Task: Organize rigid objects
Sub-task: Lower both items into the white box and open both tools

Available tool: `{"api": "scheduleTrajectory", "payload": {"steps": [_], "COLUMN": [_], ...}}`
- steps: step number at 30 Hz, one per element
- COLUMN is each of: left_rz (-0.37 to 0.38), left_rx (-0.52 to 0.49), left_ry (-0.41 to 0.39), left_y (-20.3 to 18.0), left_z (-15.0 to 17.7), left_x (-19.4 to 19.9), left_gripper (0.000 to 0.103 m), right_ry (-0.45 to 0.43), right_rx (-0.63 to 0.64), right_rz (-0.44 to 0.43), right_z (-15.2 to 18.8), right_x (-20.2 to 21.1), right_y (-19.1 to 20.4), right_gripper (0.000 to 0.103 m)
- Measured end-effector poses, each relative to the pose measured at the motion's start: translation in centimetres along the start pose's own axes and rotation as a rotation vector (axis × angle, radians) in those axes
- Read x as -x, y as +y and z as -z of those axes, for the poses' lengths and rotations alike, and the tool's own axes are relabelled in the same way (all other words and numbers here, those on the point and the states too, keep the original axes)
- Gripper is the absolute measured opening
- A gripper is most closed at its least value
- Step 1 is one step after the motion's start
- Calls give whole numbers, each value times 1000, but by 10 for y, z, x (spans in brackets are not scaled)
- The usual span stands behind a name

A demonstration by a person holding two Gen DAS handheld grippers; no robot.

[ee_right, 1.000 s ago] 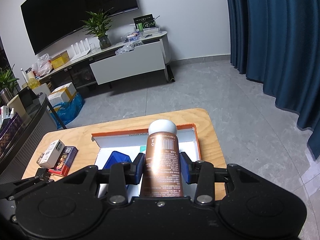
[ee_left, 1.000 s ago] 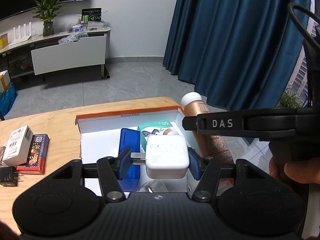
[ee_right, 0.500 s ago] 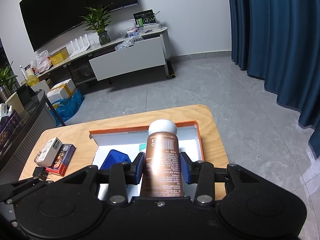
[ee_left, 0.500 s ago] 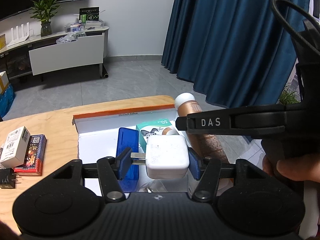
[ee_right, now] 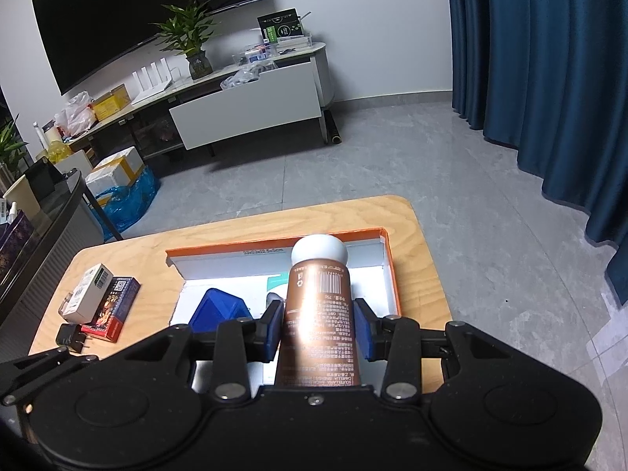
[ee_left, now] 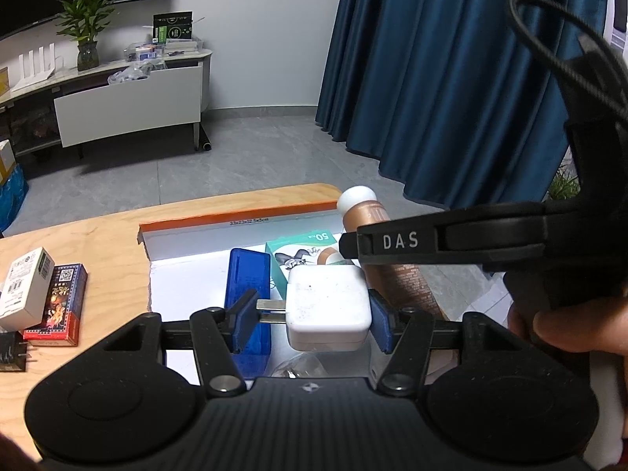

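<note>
My left gripper (ee_left: pixel 312 320) is shut on a white plug adapter (ee_left: pixel 327 312), prongs against the left pad, held above an open white box with an orange rim (ee_left: pixel 235 216). Inside the box lie a blue case (ee_left: pixel 249 271) and a teal carton (ee_left: pixel 302 247). My right gripper (ee_right: pixel 318 329) is shut on a brown tube with a white cap (ee_right: pixel 318 306), held over the same box (ee_right: pixel 386 263). The tube (ee_left: pixel 365 216) and the right tool's black body show at the right of the left wrist view.
On the wooden table (ee_right: pixel 149 251), left of the box, lie a white carton (ee_right: pixel 88 292), a red and blue card pack (ee_right: pixel 112 308) and a black plug (ee_right: pixel 70 337). A person's fingers (ee_left: pixel 569 329) grip the right tool. Grey floor and blue curtains lie beyond the table.
Both grippers keep their grip. The view of the box and table has shifted slightly; the tube sits a little further left and back in the left wrist view.
</note>
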State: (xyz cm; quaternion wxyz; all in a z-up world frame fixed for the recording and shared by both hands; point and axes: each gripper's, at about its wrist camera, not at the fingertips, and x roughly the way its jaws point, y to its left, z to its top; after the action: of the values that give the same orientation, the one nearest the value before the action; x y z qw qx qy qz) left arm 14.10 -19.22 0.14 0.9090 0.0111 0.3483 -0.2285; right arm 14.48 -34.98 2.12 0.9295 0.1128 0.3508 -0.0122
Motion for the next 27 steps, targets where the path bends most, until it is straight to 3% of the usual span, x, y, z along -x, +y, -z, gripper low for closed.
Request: {"api": "scheduleTrajectory", "payload": {"steps": [9, 15, 19, 23, 27], "left_rz": [29, 34, 30, -9, -56], "left_rx": [10, 13, 37, 49, 92], "left_ry": [1, -25, -40, -56, -51], "left_y": [0, 2, 9, 21, 42], "left_z": [-1, 0, 1, 8, 16], "left_x": [-8, 4, 17, 34, 47], "left_gripper": [64, 75, 82, 85, 88], "right_ry": [-21, -68, -123, -169, -166], "right_rx": [38, 53, 94, 134, 117], "right_rz": [41, 69, 95, 124, 77], "right_z": [0, 2, 6, 13, 19], "right_x": [1, 16, 33, 48, 53], "right_y": [5, 8, 20, 32, 42], "right_gripper": [54, 54, 65, 71, 73]}}
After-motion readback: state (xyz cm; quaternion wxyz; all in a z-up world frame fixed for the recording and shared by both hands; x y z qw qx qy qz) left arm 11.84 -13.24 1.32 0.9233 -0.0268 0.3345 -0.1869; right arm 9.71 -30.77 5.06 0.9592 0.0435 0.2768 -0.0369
